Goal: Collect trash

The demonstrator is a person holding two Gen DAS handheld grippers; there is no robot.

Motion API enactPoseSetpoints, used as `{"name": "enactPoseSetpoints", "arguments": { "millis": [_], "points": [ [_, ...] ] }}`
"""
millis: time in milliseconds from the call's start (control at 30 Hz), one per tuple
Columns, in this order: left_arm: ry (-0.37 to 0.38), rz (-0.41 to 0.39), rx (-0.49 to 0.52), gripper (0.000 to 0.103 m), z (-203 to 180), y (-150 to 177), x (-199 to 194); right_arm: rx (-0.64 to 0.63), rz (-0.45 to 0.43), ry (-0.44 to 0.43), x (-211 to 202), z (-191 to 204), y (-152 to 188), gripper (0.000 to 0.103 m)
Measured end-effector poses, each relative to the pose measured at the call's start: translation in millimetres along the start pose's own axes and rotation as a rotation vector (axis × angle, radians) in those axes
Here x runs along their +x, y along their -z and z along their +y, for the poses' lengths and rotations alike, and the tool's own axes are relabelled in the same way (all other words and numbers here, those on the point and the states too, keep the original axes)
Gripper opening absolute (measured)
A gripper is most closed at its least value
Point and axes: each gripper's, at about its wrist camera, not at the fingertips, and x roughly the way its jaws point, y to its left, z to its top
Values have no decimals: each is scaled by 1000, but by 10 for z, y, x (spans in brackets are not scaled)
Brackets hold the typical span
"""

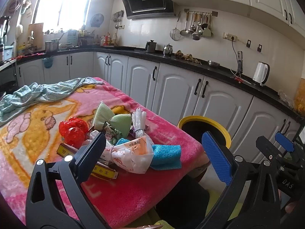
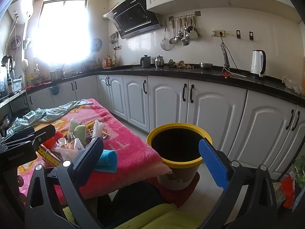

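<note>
Both tongs, left and right, are hanging spread, empty; pinching white crinkled plastic bag first, yellow-rimmed bin waiting at three o'clock.

A heap of trash lies on the table near its right edge — a crumpled cloth sits at the far left end. The bin stands on the floor just right of the table, the counter behind it.
</note>
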Motion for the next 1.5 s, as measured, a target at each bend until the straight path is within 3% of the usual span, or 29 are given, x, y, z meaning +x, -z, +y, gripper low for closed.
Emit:
{"name": "enactPoseSetpoints", "arguments": {
  "millis": [1233, 1500],
  "points": [
    [-2, -27, 5, 92, 5, -28, -62, -4, -24, 4, -62, -14, -49, 97],
    [-10, -33, 4, 92, 23, -36, -66, -25, -27, -37, -51, 5, -114, 97]
  ]
}}
